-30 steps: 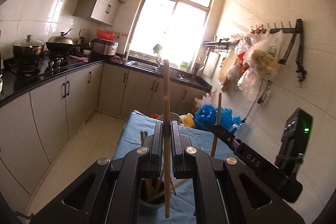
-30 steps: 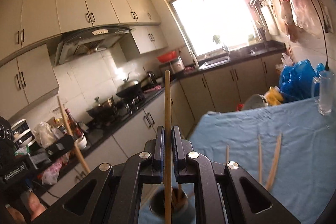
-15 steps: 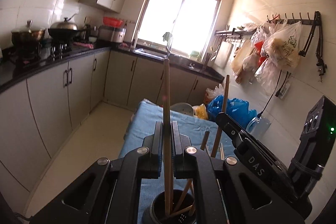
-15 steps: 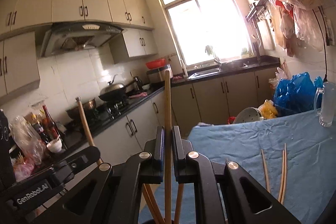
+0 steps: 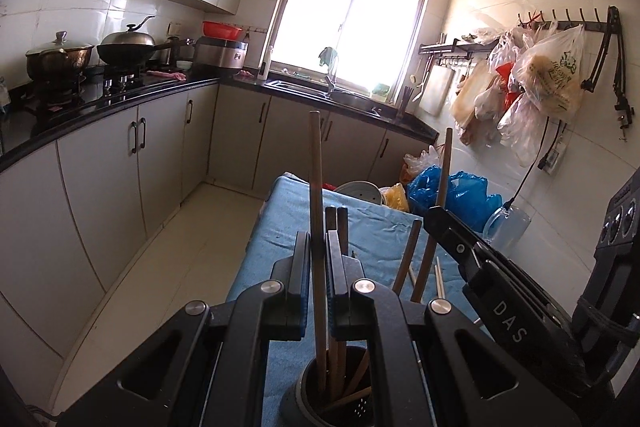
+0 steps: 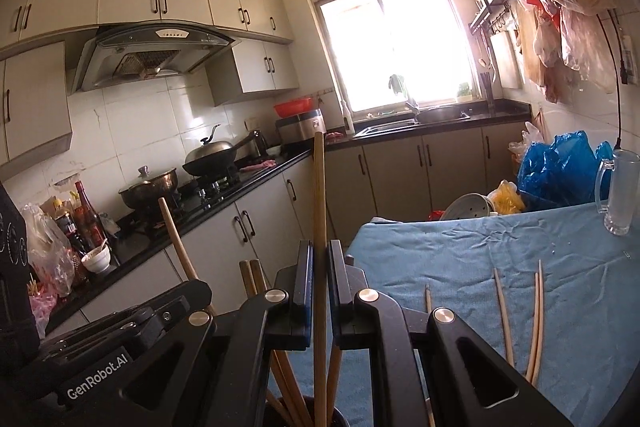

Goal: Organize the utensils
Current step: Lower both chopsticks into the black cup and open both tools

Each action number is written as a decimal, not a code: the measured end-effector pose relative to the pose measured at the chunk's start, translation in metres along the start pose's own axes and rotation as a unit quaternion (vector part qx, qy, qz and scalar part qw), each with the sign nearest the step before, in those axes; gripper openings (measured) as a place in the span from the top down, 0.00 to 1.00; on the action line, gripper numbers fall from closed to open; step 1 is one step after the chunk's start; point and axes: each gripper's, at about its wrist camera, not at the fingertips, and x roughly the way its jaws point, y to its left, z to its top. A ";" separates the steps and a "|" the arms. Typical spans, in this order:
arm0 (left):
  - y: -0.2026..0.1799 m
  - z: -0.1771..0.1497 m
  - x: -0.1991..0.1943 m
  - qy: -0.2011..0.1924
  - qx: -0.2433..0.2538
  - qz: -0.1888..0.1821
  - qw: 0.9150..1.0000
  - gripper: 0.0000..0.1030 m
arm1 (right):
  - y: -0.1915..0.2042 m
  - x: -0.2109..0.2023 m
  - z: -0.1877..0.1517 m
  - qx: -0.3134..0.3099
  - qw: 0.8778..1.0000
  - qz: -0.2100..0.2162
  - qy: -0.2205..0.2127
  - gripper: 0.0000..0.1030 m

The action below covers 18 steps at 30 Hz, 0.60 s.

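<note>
I hold one wooden chopstick upright in each gripper. My left gripper (image 5: 319,279) has its jaws pinched narrow around the left chopstick (image 5: 316,187), which runs up the middle of the left wrist view; its lower end sits inside the dark holder (image 5: 320,403) at the bottom centre of that frame. My right gripper (image 6: 319,283) is clamped the same way on the right chopstick (image 6: 319,195), whose lower end reaches toward the holder's rim (image 6: 340,419) at the bottom edge of the right wrist view; whether the tip is inside I cannot tell.

What could go wrong: the holder already has several chopsticks leaning in it at angles, so I judge that a released stick could land on a slanted one and tip outward rather than drop in. Both grippers crowd over the same small opening, and my right gripper's black body fills the lower right of the left wrist view, so a bump between them could knock the holder over or twist a stick loose. Letting go too high might bounce a stick out.

Around me: the holder stands on a table covered by a blue cloth (image 6: 500,247). Loose chopsticks (image 6: 520,315) lie on the cloth at the lower right of the right wrist view, not yet gathered. A glass mug (image 6: 616,195) stands at the far right edge, well apart. Kitchen counters and a bright window fill the background.
</note>
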 end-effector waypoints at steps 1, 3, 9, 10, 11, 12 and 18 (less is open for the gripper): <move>0.000 0.000 0.000 0.001 -0.001 0.000 1.000 0.94 | 0.000 0.000 -0.001 -0.001 1.000 0.000 0.000 0.92; 0.000 -0.002 -0.002 0.001 -0.003 0.001 1.000 0.94 | 0.001 0.000 -0.001 -0.003 1.000 0.000 0.001 0.92; 0.003 -0.003 -0.006 0.002 -0.010 0.001 1.000 0.89 | -0.002 -0.002 -0.001 0.007 1.000 0.002 0.009 0.80; 0.003 -0.003 -0.009 0.002 -0.012 0.001 1.000 0.87 | -0.003 -0.003 -0.001 0.010 1.000 0.002 0.010 0.76; 0.004 -0.003 -0.012 0.001 -0.015 0.003 1.000 0.81 | -0.003 -0.004 0.000 0.012 1.000 0.002 0.010 0.70; 0.004 -0.004 -0.016 -0.002 -0.019 0.005 1.000 0.78 | -0.003 -0.006 0.001 0.015 1.000 0.002 0.010 0.70; 0.000 -0.008 -0.051 -0.021 -0.023 0.015 0.999 0.76 | -0.004 -0.035 0.017 0.023 1.000 0.014 -0.006 0.66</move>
